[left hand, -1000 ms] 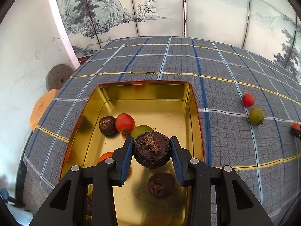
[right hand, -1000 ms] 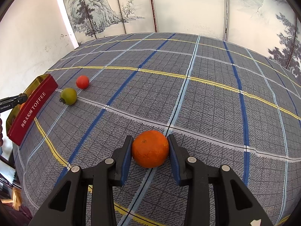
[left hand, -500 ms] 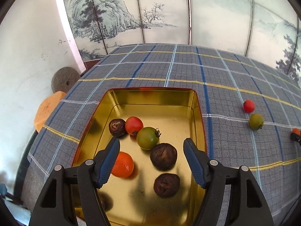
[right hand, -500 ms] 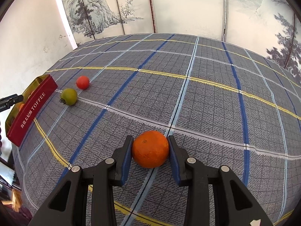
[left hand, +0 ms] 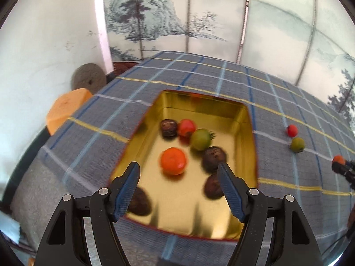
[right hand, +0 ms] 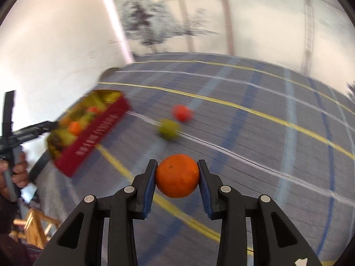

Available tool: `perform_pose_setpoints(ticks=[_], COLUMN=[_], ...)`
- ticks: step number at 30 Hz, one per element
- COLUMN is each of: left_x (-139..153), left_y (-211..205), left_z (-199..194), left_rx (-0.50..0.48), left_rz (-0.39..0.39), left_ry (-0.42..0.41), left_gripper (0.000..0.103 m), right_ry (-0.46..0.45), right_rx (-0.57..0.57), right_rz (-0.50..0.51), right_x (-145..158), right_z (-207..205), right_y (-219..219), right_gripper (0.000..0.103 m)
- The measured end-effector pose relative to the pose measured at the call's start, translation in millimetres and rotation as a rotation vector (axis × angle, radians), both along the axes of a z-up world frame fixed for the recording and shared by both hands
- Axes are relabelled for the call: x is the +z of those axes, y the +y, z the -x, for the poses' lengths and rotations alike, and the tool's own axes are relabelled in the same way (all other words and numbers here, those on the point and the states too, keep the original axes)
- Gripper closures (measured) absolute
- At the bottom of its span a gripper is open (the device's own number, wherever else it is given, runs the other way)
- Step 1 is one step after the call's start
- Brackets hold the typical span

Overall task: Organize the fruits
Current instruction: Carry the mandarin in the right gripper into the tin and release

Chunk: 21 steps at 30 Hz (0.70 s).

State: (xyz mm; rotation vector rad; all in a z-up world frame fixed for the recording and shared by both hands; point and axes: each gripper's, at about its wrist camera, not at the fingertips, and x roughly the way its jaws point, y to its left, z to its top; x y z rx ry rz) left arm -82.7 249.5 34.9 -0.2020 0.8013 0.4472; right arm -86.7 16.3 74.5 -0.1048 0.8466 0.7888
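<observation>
The left claw (left hand: 178, 177) tilts down over the near end of the gold tin (left hand: 241, 110), its jaws having just been opening, wide apart with nothing between them; fruit lies in the tin. Right of the tin, above the plaid bench (right hand: 266, 133), the right claw (right hand: 177, 177), angled downward, clamps an orange (right hand: 177, 178) between both pads.

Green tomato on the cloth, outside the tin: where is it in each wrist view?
Left wrist: green tomato far right on the tablecloth, just below the red tomato.
Right wrist: blurred, centre-left, lower left of the red tomato.
Shared landmark: gold tin, at left in the right view.
</observation>
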Motion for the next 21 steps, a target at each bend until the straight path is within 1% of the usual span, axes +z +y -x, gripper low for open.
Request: perform_pose_setpoints(ticks=[1, 2, 3, 5, 7, 9, 12, 15, 21], left_x=[0, 1, 1, 3, 5, 9, 14, 19, 30], left_y=[2, 4, 6, 11, 15, 18, 20, 21, 17], left_z=[3, 8, 13, 22, 32, 42, 52, 63, 81], left_rx=[0.008, 0.017, 0.022, 0.043, 0.061, 0.072, 0.083, 0.086, 0.055], left_rz=[-0.011, -0.022, -0.028, -0.031, -0.029, -0.041, -0.057, -0.067, -0.11], left_ry=[0.006, 0.012, 0.016, 0.027, 0.026, 0.023, 0.036, 0.04, -0.013], left_gripper=[0.027, 0.023, 0.015, 0.006, 0.006, 0.005, 0.005, 0.005, 0.005], right_ry=[-0.001, -0.003, -0.002, 0.005, 0.026, 0.036, 0.036, 0.062, 0.068], right_rx=[0.036, 0.085, 0.12, 0.193, 0.265, 0.336, 0.418, 0.459, 0.502], right_rz=[-0.014, -0.032, -0.046, -0.076, -0.106, -0.11, -0.068, -0.017, 0.048], right_x=[5, 12, 16, 22, 27, 28, 21, 4, -17], right_z=[4, 10, 15, 25, 34, 43, 55, 59, 68], right_y=[14, 33, 47, 79, 111, 143, 190, 224, 256], right_gripper=[0.069, 0.069, 0.069, 0.069, 0.069, 0.069, 0.069, 0.069, 0.069])
